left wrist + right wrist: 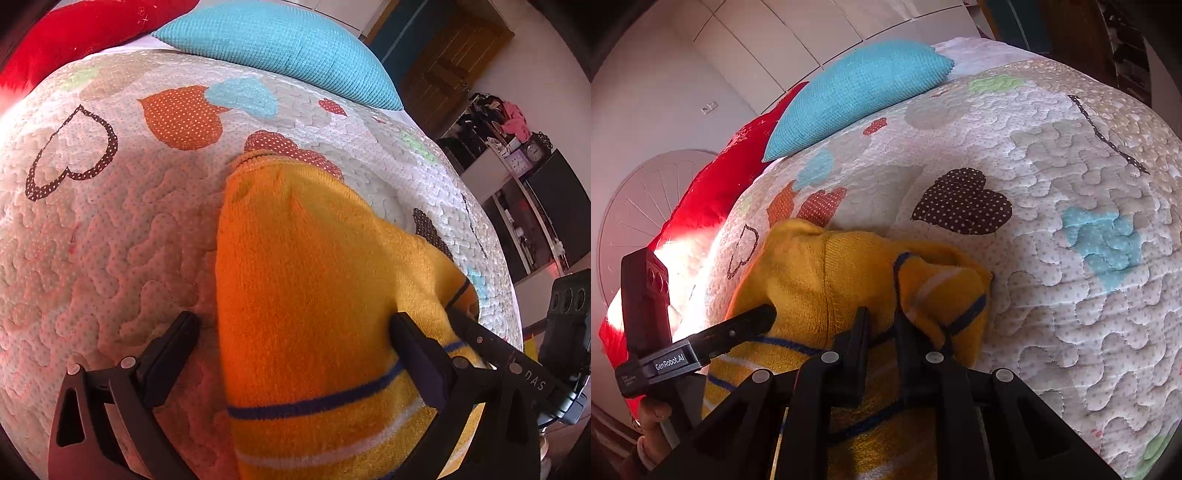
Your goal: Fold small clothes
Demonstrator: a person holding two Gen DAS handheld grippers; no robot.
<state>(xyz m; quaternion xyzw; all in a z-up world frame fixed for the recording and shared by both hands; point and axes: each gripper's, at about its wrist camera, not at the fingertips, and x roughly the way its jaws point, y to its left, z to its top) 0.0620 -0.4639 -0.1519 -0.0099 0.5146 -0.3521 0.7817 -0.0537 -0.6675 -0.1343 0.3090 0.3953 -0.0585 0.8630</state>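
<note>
A small yellow knitted sweater point(306, 280) with blue and white stripes lies bunched on a quilted bedspread point(110, 229) with heart patches. My left gripper point(295, 325) is open, its two fingers spread wide on either side of the sweater's body. My right gripper point(882, 332) is shut on a striped fold of the sweater point(942, 295) at its right side. The left gripper's finger point(738, 328) shows in the right wrist view, lying on the sweater's left part. The right gripper's finger point(491, 339) shows at the sweater's right edge in the left wrist view.
A turquoise pillow point(288, 48) and a red pillow point(74, 33) lie at the head of the bed. Shelves with clocks and clothes point(517, 155) stand past the bed's right edge. A white wall point(665, 92) is behind the pillows.
</note>
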